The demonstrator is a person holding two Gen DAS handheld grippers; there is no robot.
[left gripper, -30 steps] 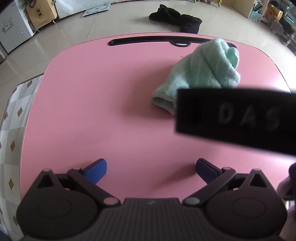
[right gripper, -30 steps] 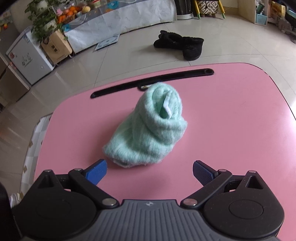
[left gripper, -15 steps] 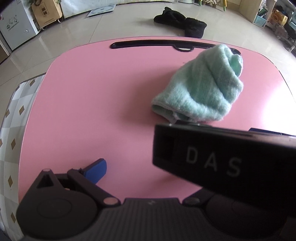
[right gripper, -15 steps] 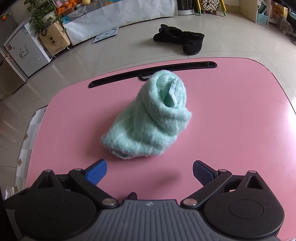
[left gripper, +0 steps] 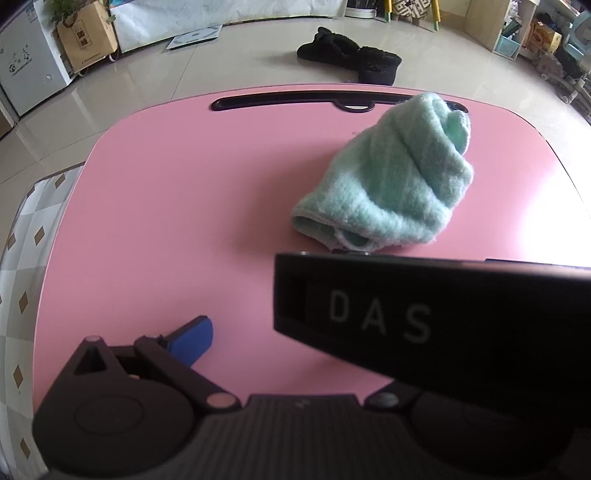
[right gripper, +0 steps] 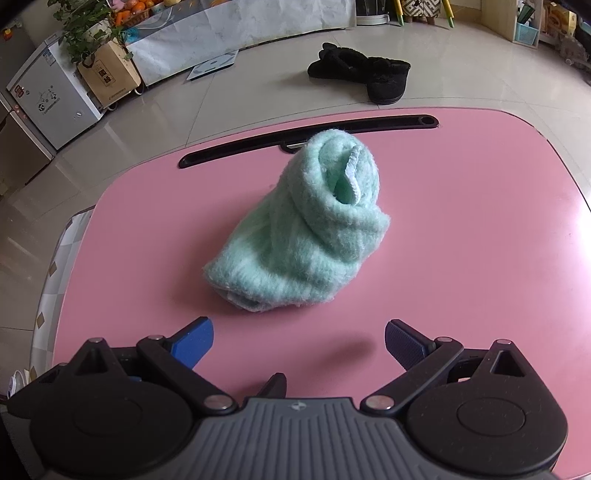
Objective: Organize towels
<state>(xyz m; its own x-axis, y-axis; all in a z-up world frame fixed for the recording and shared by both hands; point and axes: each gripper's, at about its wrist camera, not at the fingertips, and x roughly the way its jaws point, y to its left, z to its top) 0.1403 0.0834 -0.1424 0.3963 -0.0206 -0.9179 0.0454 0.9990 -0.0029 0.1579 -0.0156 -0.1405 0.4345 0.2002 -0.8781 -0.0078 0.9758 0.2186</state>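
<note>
Right wrist view shows one mint-green towel (right gripper: 299, 236), loosely rolled, lying on one pink table (right gripper: 480, 229) just in front of the table's single dark slot (right gripper: 306, 138), with the right gripper (right gripper: 299, 341) spread wide and empty just short of it. Left wrist view shows the left gripper (left gripper: 295, 343) with only one blue finger (left gripper: 194, 341) visible, the other hidden behind a black block (left gripper: 424, 325), so I cannot tell its spread. Beyond the table are pale floor tiles (right gripper: 229, 99), two black slippers (right gripper: 364, 74), one white cabinet (right gripper: 51, 99) and one cardboard box (right gripper: 109, 79).

Home: floor slippers (right gripper: 364, 75), potted plant (right gripper: 79, 35)
</note>
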